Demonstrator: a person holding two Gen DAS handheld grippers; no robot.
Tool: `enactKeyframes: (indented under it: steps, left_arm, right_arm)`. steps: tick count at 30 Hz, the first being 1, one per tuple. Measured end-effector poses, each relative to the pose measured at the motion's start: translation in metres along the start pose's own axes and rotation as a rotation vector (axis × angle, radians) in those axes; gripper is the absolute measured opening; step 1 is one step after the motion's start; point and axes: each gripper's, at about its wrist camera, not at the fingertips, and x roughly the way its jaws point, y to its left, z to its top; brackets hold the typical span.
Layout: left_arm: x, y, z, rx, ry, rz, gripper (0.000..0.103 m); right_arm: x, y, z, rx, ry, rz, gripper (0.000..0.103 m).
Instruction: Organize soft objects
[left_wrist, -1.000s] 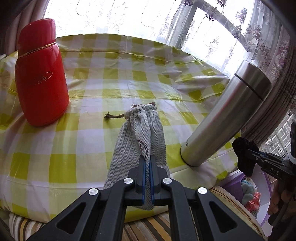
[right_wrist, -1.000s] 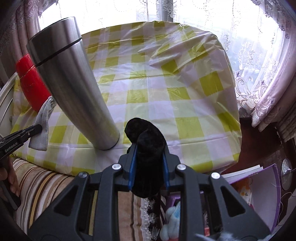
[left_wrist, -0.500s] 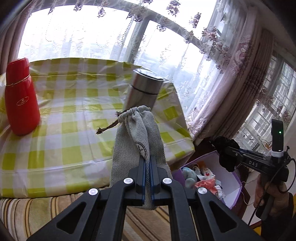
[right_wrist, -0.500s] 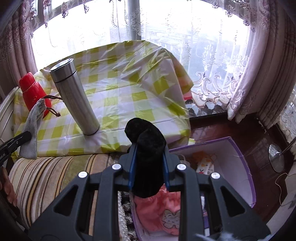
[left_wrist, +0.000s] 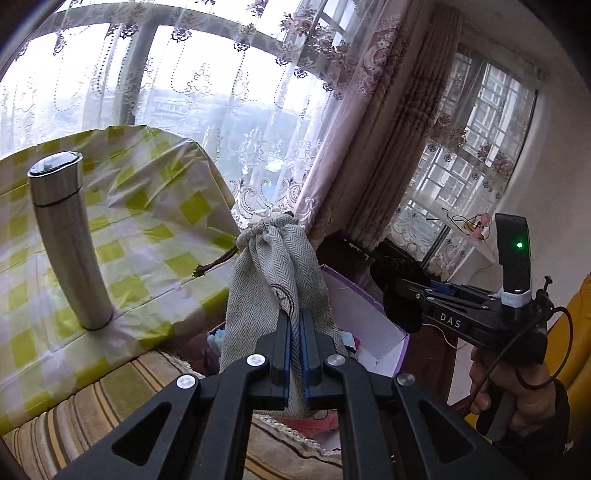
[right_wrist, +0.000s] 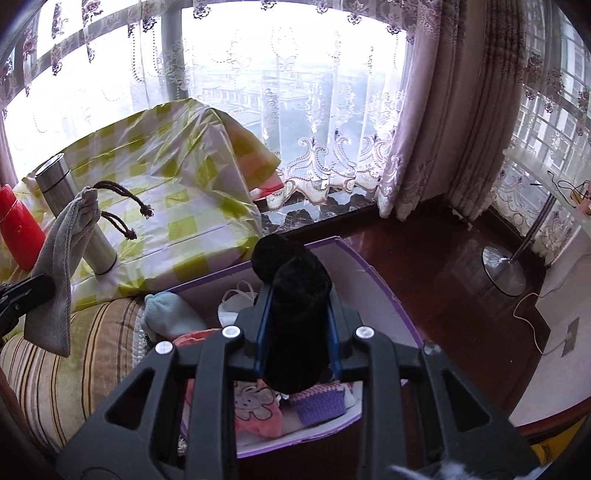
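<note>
A grey herringbone drawstring pouch (left_wrist: 273, 266) hangs in the air, and my left gripper (left_wrist: 295, 317) is shut on its lower part. The right wrist view shows the same pouch (right_wrist: 61, 258) at the left edge, over a striped cushion. My right gripper (right_wrist: 297, 291) holds a black fuzzy soft item (right_wrist: 288, 258) between its pads; its jaws are opening slightly but still press on it. It hovers over a purple-edged box (right_wrist: 384, 295) of soft things. In the left wrist view the right gripper (left_wrist: 402, 302) sits to the right of the pouch, above that box (left_wrist: 369, 321).
A steel flask (left_wrist: 66, 240) and a red flask (right_wrist: 18, 229) stand on the table with the yellow checked cloth (left_wrist: 155, 221). The box holds a pale blue toy (right_wrist: 170, 314), pink cloth (right_wrist: 255, 406) and a purple knit (right_wrist: 321, 402). A lamp base (right_wrist: 504, 266) stands on the floor.
Both grippers have lifted off the table and swung right with their loads. The pouch now hangs beside the box and the black item is over the box.
</note>
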Motion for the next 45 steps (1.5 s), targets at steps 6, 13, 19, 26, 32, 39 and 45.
enactKeyframes:
  steps: [6, 13, 19, 26, 32, 39, 45]
  left_arm:
    - [0.037, -0.009, -0.01, -0.013, 0.11, -0.019, 0.01]
    - [0.04, 0.005, -0.053, -0.098, 0.253, -0.004, 0.023]
    - [0.035, 0.01, -0.084, -0.14, 0.3, 0.018, 0.045]
    - [0.046, 0.003, -0.084, -0.155, 0.299, -0.012, 0.067]
    - [0.054, -0.009, -0.083, -0.116, 0.3, -0.004, 0.088]
    - [0.053, -0.009, -0.08, -0.122, 0.277, -0.014, 0.091]
    - [0.049, -0.014, -0.077, -0.089, 0.248, 0.028, 0.099]
  right_arm:
    - [0.003, -0.022, -0.007, 0.064, 0.019, -0.025, 0.049]
    - [0.003, -0.017, -0.027, 0.051, 0.051, -0.032, 0.069]
    - [0.002, 0.004, -0.056, 0.018, 0.089, -0.009, 0.07]
    - [0.002, 0.014, -0.068, 0.003, 0.103, -0.024, 0.07]
    - [0.004, 0.014, -0.069, -0.004, 0.113, -0.027, 0.07]
    - [0.008, 0.009, -0.072, 0.003, 0.128, -0.036, 0.07]
    - [0.008, 0.007, -0.074, 0.005, 0.133, -0.035, 0.07]
